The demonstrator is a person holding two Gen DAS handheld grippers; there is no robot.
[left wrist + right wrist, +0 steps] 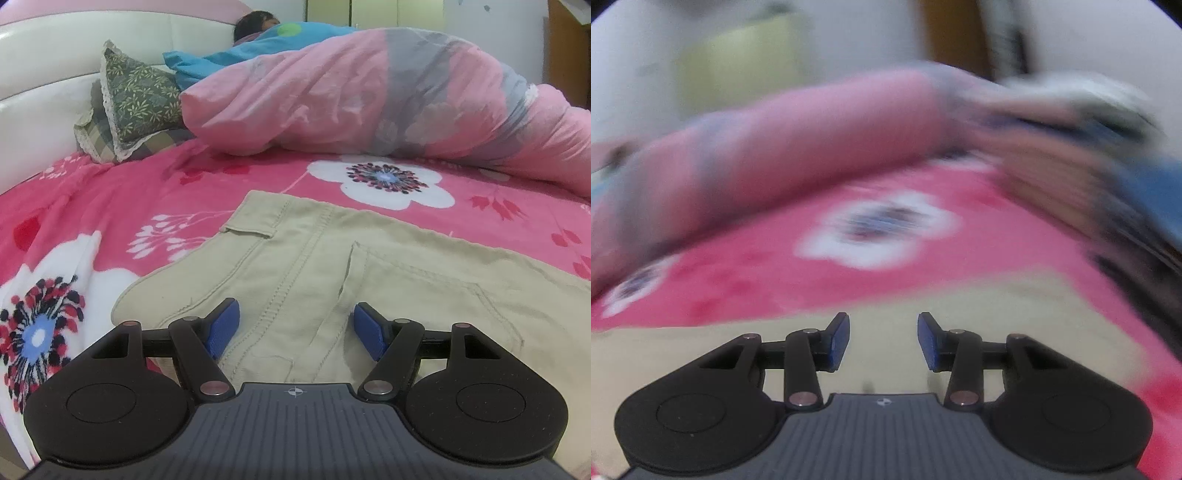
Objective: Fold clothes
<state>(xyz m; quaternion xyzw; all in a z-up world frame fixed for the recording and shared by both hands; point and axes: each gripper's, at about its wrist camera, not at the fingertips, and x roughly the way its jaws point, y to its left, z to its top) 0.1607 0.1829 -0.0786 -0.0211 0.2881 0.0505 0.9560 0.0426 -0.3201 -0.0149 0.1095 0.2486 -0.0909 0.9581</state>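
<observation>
A pair of beige trousers is lying flat on a bright pink floral bedsheet, directly beneath and ahead of the left gripper, whose blue pads are standing spread wide apart with nothing pinched between them. A stitched seam and a pocket edge of the trousers are running between the two fingers, and whether the pads are touching the cloth cannot be told. Beyond the claw, past the far edge of the trousers, a large white flower print is showing on the sheet, and farther on a rolled pink-and-grey duvet is stretching across the bed. To the far left of the claw a green leaf-patterned pillow is leaning against a white padded headboard, and behind the duvet a person is lying under a blue cover.

In the right wrist view, heavily smeared by motion, the right gripper is hovering over the same beige trousers, its blue pads parted to a moderate gap and gripping nothing. Ahead of it the pink bedsheet and the duvet are blurring past, with indistinct clothes heaped to its far right.
</observation>
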